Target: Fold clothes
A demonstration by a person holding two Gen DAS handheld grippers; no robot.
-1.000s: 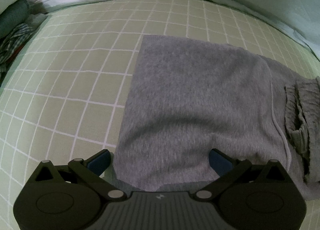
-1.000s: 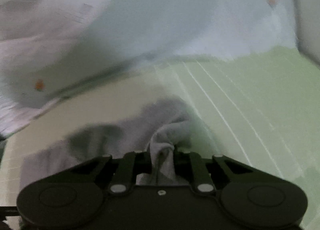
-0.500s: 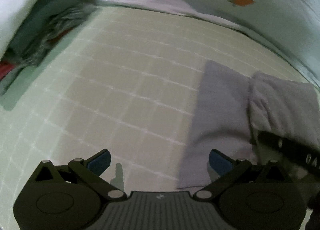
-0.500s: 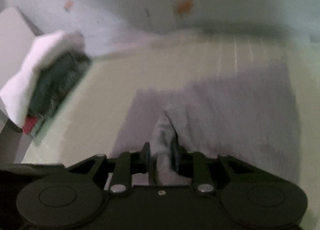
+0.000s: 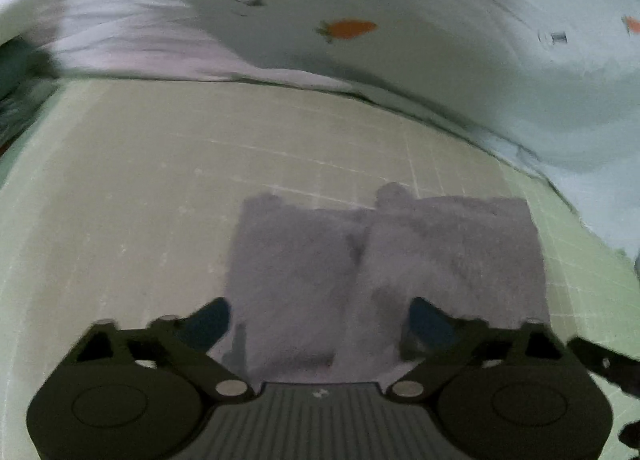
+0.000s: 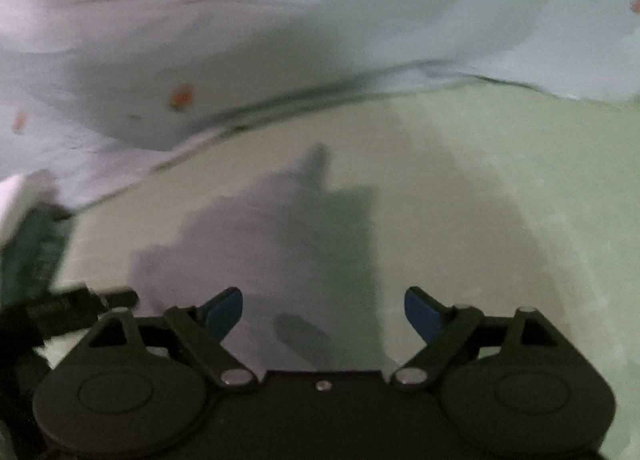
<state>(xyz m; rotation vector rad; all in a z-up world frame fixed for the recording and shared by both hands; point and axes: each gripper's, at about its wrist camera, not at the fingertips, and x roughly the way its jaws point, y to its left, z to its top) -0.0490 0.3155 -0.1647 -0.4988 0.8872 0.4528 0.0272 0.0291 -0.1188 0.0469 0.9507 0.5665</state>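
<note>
— Left wrist view: left gripper (image 5: 318,320) low over a grey garment (image 5: 384,268), jaws wide apart, nothing between them; blue pads (image 5: 208,322) showing on both sides

— Garment's place?

— Flat on a pale green sheet (image 5: 140,187) with a faint white grid, folded into a rough rectangle, right-hand layer lapped over the left-hand one along a seam down the middle; near edge hidden behind the gripper body

— Beyond it?

— Light blue bedding (image 5: 440,59) bunched along the far edge of the sheet, printed with an orange carrot (image 5: 350,27); dark blurred clothes (image 5: 16,99) at the far left

— Right wrist view?

— Right gripper (image 6: 323,312) also above the same grey garment (image 6: 248,252), jaws spread wide and empty, blue pads (image 6: 424,314) clear of the cloth; dark shadow across the garment's right part, exact edge there hard to tell through blur

— Anything else in that view?

— Same green sheet (image 6: 500,199) running off to the right, blue bedding (image 6: 280,39) with orange spots behind, a white and dark heap (image 6: 28,227) at the left margin, and a black piece of the other gripper (image 6: 72,304) poking in at lower left

— Contact with the cloth?

— Not possible to tell for either one; both views smeared
</note>
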